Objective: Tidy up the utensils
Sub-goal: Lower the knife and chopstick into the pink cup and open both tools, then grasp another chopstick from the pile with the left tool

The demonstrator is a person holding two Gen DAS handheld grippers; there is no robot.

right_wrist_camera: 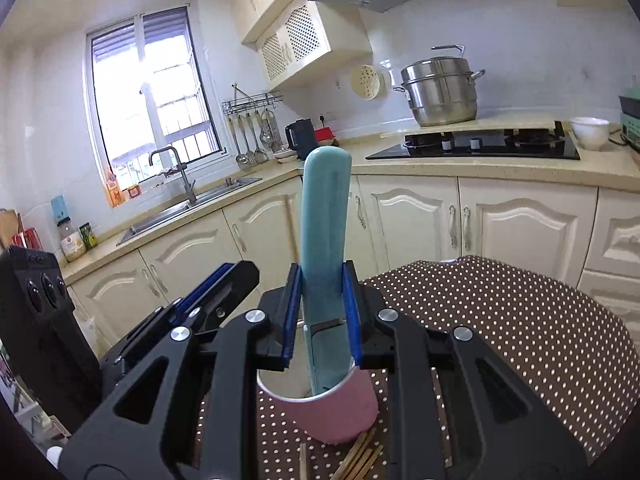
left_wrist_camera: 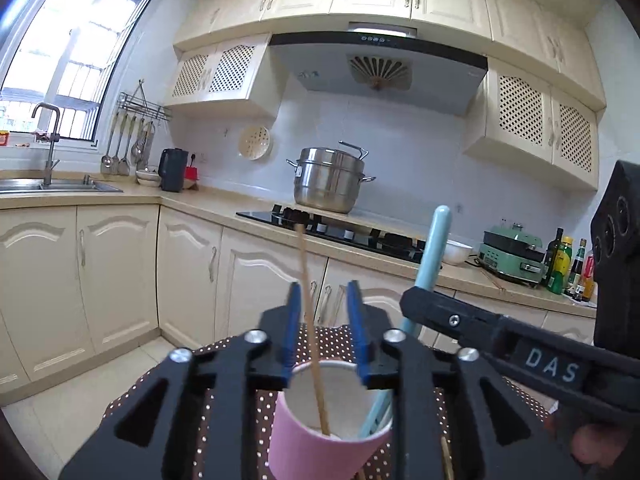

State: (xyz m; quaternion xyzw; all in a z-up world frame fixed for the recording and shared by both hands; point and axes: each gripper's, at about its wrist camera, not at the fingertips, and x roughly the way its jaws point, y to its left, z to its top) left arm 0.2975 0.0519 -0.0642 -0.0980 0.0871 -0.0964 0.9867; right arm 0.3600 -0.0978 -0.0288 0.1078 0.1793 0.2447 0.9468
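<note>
A pink paper cup stands on the brown polka-dot tablecloth; the cup also shows in the right wrist view. A thin wooden chopstick stands in it, rising between the blue pads of my left gripper, which is open around it without touching. My right gripper is shut on a light blue utensil handle, whose lower end is inside the cup. The handle and the right gripper also show in the left wrist view.
Several loose wooden chopsticks lie on the cloth in front of the cup. Behind are cream cabinets, a gas hob with a steel steamer pot, a sink, a green appliance and bottles.
</note>
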